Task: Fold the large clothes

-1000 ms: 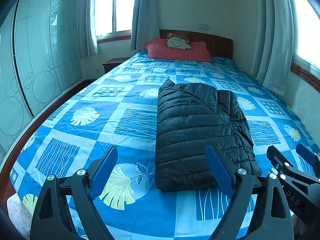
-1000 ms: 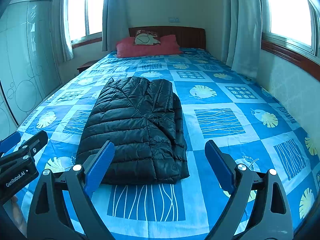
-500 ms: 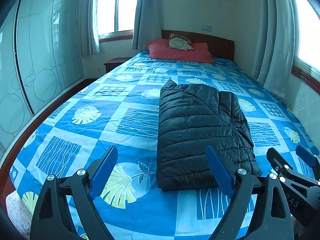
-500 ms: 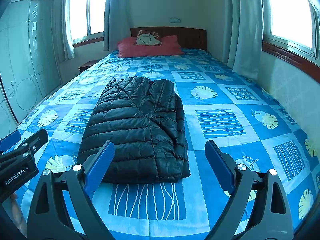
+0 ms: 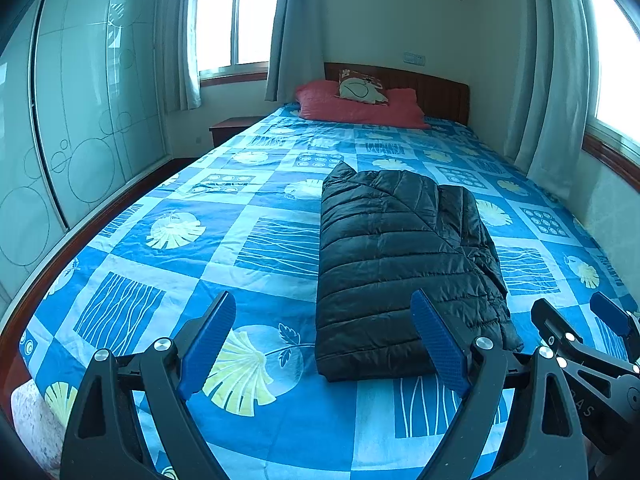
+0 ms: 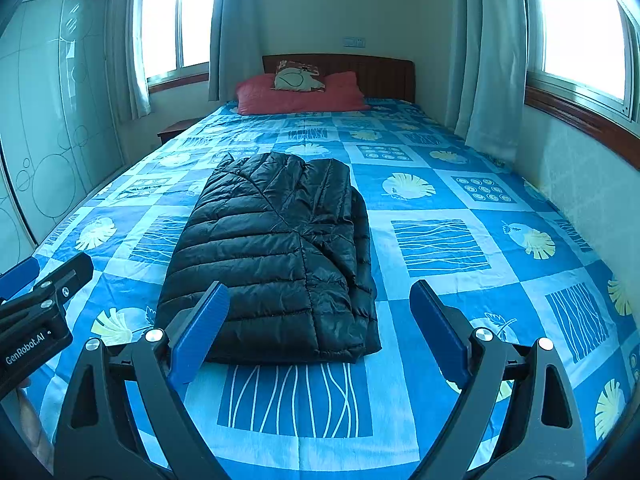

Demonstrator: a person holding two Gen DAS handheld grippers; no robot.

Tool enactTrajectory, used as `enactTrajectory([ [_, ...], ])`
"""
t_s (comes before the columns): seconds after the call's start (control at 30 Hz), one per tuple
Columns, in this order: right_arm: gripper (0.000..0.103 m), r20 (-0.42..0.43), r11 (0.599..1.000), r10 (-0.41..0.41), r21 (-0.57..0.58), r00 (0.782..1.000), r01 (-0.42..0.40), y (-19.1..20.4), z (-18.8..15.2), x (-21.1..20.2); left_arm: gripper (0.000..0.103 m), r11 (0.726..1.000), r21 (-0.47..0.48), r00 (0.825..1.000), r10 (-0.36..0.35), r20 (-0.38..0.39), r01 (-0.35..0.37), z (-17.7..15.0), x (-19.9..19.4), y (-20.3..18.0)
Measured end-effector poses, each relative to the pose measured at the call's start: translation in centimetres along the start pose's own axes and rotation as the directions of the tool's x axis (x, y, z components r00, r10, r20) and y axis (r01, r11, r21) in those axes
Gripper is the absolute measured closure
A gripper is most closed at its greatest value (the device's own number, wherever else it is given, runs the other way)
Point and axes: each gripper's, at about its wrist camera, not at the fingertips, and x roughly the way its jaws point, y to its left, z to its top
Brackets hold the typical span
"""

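While the folded black puffer jacket (image 6: 276,256) is lying mid-bed (image 6: 440,200), the right gripper (image 6: 320,328) and left gripper (image 5: 324,340) are hovering released, empty; at 9 o'clock, "GenRobot.AI" is showing on the left one.

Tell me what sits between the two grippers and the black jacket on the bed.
Nothing visible. Only bare blue bedspread lies between the open right gripper and the folded jacket; likewise for the open left gripper.
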Motion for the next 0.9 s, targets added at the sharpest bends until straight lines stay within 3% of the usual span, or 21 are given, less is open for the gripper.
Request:
enactTrajectory([
  [0.43,0.012,0.006,1.0,0.002,-0.005,1.0,-0.002,-0.2,-0.1,-0.4,0.015,1.0,0.02,0.999,0.021,0.031,-0.022,0.1,-0.8,-0.3],
  [0.9,0.012,-0.002,1.0,0.003,-0.004,1.0,-0.003,-1.1,-0.3,-0.2,0.015,1.0,0.017,1.0,-0.018,0.012,0.018,0.0,-0.4,-0.6],
])
